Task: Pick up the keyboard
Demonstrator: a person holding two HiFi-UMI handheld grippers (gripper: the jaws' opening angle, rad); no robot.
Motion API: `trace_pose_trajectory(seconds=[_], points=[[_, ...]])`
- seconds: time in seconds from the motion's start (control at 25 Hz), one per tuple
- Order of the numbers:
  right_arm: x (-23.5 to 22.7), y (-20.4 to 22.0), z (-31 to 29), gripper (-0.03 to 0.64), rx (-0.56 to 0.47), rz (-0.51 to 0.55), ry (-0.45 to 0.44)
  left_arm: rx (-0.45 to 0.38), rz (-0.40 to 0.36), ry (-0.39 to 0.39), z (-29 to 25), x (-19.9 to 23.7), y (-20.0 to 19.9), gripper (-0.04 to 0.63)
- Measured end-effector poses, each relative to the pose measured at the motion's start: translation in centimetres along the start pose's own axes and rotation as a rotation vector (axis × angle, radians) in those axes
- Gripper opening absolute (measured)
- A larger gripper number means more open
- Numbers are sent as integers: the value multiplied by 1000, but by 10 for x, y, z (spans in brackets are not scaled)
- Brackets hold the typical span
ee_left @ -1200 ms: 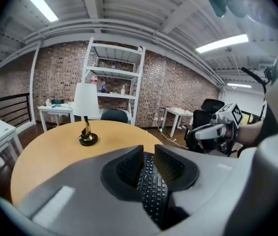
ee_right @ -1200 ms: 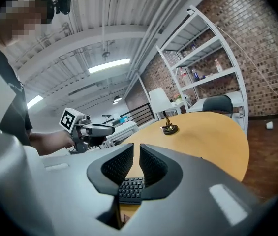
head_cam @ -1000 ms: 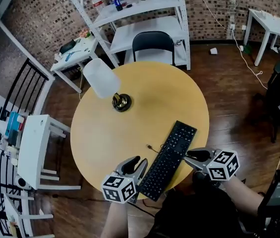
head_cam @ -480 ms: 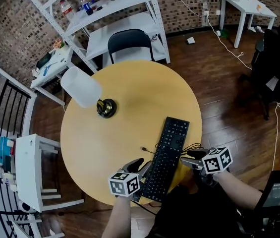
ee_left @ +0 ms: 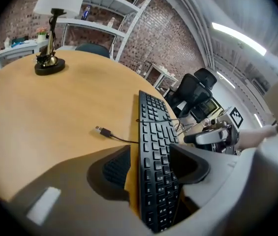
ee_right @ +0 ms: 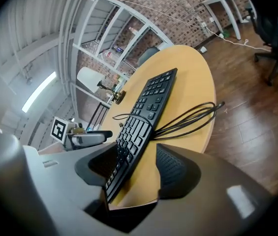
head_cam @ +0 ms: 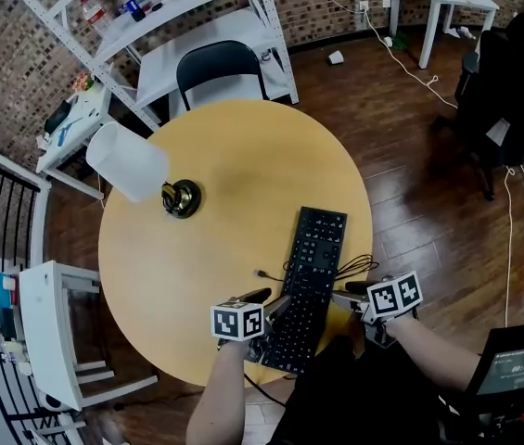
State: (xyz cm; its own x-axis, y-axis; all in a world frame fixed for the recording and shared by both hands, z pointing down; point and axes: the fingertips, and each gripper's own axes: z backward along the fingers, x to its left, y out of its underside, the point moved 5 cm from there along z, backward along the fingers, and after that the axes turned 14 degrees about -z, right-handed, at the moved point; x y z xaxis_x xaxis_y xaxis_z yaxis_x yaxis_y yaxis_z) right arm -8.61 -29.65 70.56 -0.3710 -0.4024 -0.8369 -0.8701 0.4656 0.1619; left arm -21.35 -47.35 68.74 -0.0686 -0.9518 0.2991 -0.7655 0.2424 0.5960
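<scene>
A black keyboard (head_cam: 310,276) lies slantwise on the round wooden table (head_cam: 215,174), its near end at the table's front edge. My left gripper (head_cam: 269,302) sits low at that near end. In the left gripper view the keyboard (ee_left: 154,146) runs between the jaws of the left gripper (ee_left: 151,162), which are opening, with a gap to each pad. My right gripper (head_cam: 347,293) is at the keyboard's right side. In the right gripper view its jaws are opening too, and the keyboard's (ee_right: 146,107) corner reaches in beside the left pad of the right gripper (ee_right: 139,165).
The keyboard's black cable (head_cam: 354,269) loops over the table's right edge, and its USB plug (head_cam: 260,273) lies loose on the wood. A lamp with a white shade (head_cam: 136,167) stands at the back left. A black chair (head_cam: 215,68) and white shelving (head_cam: 187,17) stand behind.
Both grippers have come down from above the table's front edge to the keyboard's near end. Their jaws stand wider apart than before. The keyboard has not moved on the table.
</scene>
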Motion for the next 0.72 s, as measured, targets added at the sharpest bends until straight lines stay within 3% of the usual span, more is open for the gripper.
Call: trace_pose_trajectory(seconds=[0.12,0.44,0.72], points=[[-6,5,-4,247,-10,-53,0,50,-4,43,-12,2,10,357],[-12,10,-17,235,-42,-107,9,85,-49,59,-31,4,17,359],[-1,4,-37,232,11,-128,2,115,-54,89,-34,7,13,357]])
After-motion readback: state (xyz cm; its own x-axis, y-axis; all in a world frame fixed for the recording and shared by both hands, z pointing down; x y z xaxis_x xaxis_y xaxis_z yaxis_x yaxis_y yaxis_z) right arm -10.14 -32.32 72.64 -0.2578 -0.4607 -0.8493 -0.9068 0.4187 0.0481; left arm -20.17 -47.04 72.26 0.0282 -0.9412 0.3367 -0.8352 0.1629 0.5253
